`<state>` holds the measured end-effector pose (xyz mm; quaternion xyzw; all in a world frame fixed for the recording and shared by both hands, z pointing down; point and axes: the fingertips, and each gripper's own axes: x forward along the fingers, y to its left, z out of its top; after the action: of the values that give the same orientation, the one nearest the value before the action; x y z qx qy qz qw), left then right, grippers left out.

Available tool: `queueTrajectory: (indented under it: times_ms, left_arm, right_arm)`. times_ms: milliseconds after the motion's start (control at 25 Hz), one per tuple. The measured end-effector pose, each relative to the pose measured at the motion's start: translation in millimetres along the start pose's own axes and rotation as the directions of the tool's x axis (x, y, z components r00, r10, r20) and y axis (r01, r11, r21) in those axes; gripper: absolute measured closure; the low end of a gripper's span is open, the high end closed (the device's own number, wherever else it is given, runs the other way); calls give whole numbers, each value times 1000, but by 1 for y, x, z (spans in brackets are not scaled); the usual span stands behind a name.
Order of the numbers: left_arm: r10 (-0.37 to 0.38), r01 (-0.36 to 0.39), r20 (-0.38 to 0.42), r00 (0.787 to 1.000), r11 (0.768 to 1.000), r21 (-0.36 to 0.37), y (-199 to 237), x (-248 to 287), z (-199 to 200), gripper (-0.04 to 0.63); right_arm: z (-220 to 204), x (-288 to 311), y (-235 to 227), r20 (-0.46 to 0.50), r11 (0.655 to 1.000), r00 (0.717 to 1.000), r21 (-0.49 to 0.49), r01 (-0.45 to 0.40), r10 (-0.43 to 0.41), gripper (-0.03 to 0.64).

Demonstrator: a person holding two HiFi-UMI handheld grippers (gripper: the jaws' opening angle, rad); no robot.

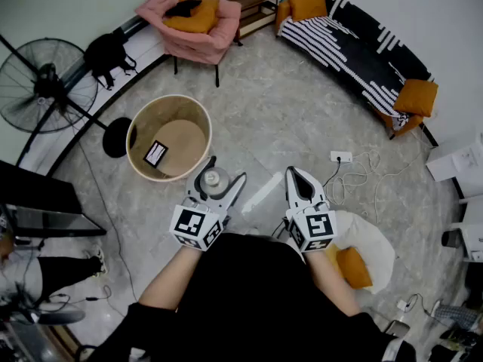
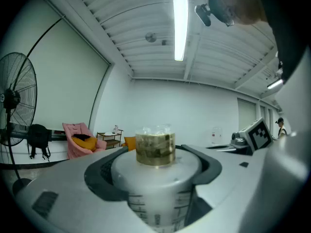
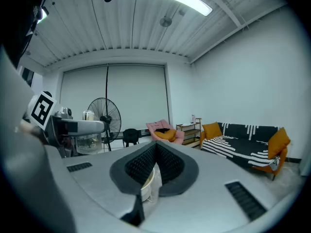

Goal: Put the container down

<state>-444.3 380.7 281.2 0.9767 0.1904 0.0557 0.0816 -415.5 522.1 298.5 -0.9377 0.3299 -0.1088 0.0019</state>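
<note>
The container point(image 1: 213, 180) is a translucent cup with printed measuring marks and a clear, gold-tinted cap point(image 2: 155, 147). My left gripper point(image 1: 219, 178) is shut on the container, its dark pads point(image 2: 99, 174) wrapped round the cup's body point(image 2: 158, 198), and holds it upright in the air above the floor. To its right in the head view, my right gripper point(image 1: 297, 179) is shut with nothing in it. In the right gripper view its ribbed pads point(image 3: 167, 164) meet at the middle of the right gripper point(image 3: 156, 152).
A round beige tub point(image 1: 143, 123) with a small card inside stands on the floor just beyond the left gripper. A standing fan point(image 1: 45, 85), pink armchair point(image 1: 198, 21), striped sofa point(image 1: 355, 47), socket strip with cables point(image 1: 341, 157) and white beanbag point(image 1: 377, 247) ring the stone floor.
</note>
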Motion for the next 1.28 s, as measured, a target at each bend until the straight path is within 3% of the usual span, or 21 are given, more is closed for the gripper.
queueTrajectory:
  times_ms: [240, 640, 960, 1120, 1280]
  left_arm:
    - [-4, 4, -12, 1000, 1000, 6, -16, 6, -1, 247]
    - [-51, 51, -18, 999, 999, 6, 1, 50, 0, 247]
    - [-66, 66, -2, 998, 997, -32, 57, 136, 14, 247]
    - [-112, 113, 18, 994, 993, -26, 86, 187, 18, 247]
    - [-102, 103, 29, 994, 993, -58, 127, 240, 34, 247]
  right_arm:
    - [-5, -13, -20, 18, 999, 1000, 37, 17, -18, 595]
    - [-9, 5, -61, 19, 994, 996, 62, 88, -90, 595]
    - [-2, 81, -118, 0, 991, 992, 30, 130, -130, 595]
    - [9, 143, -150, 22, 990, 991, 60, 127, -128, 595]
    - [31, 210, -167, -2, 994, 995, 33, 103, -103, 595]
